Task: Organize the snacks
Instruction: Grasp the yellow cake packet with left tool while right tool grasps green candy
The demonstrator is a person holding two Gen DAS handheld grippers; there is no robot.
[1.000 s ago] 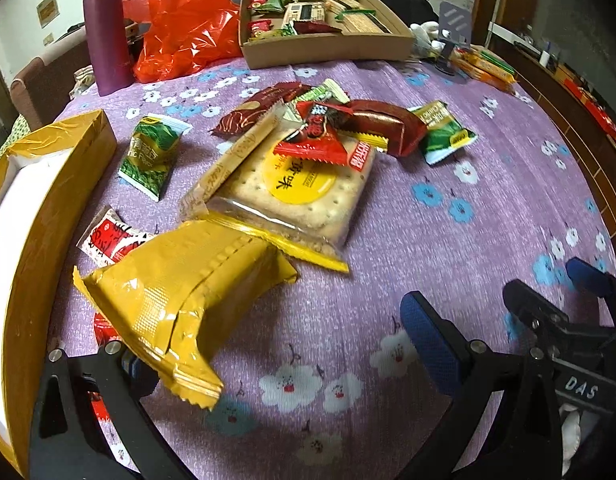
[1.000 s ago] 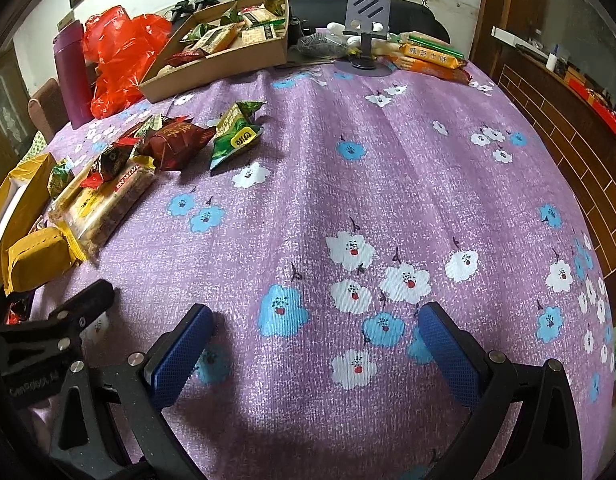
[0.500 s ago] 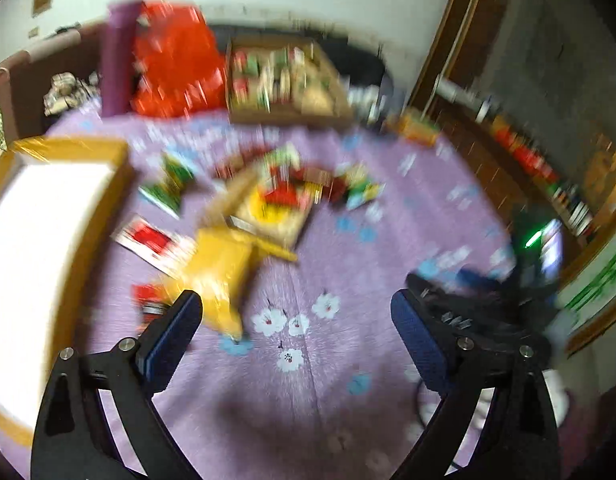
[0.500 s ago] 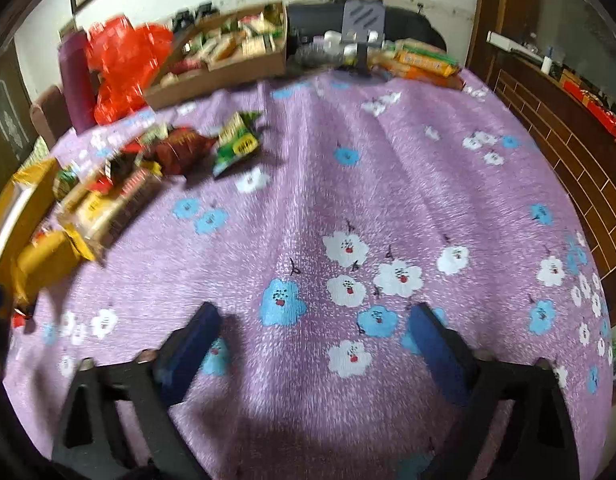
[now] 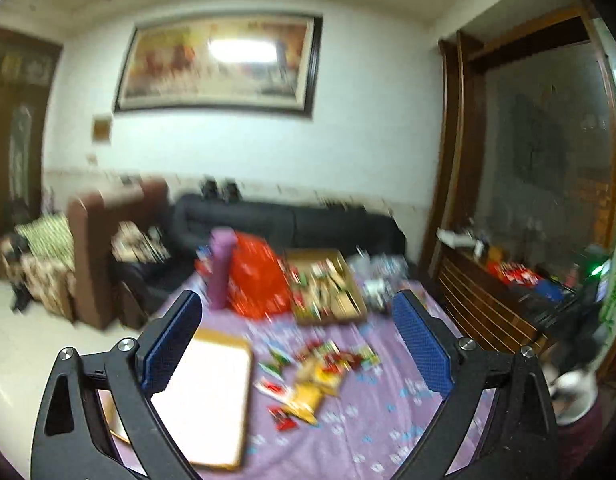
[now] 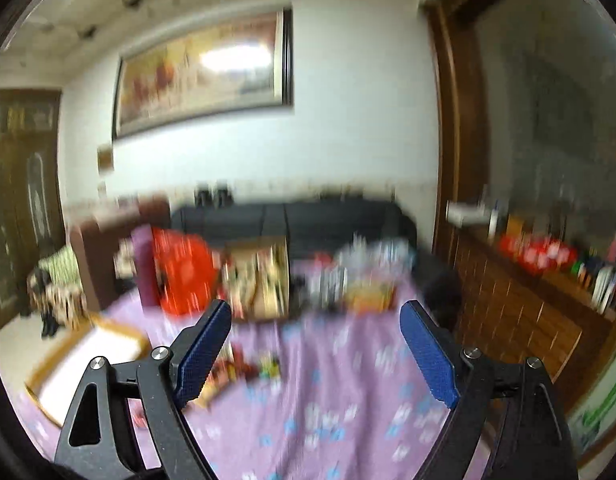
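Both views are blurred and look from well above and behind the table. Loose snack packets [image 5: 320,364] lie in a pile on the purple flowered cloth [image 5: 388,420], with a yellow packet [image 5: 305,398] nearest. My left gripper [image 5: 297,344] is open and empty, high above the table. My right gripper [image 6: 316,346] is open and empty, also raised. The snack pile shows faintly in the right wrist view [image 6: 243,364]. A cardboard tray of sorted snacks [image 5: 328,286] stands at the table's far side; it also shows in the right wrist view [image 6: 259,276].
A yellow-rimmed white box [image 5: 211,392] lies at the table's left. A purple bottle [image 5: 221,266] and a red plastic bag [image 5: 259,280] stand at the back. A black sofa [image 5: 291,224] is behind the table, a wooden cabinet [image 5: 496,312] at the right.
Both grippers have pulled up and back from the table, so the snacks look small and far. The yellow packet that was between the left fingers now lies on the cloth.
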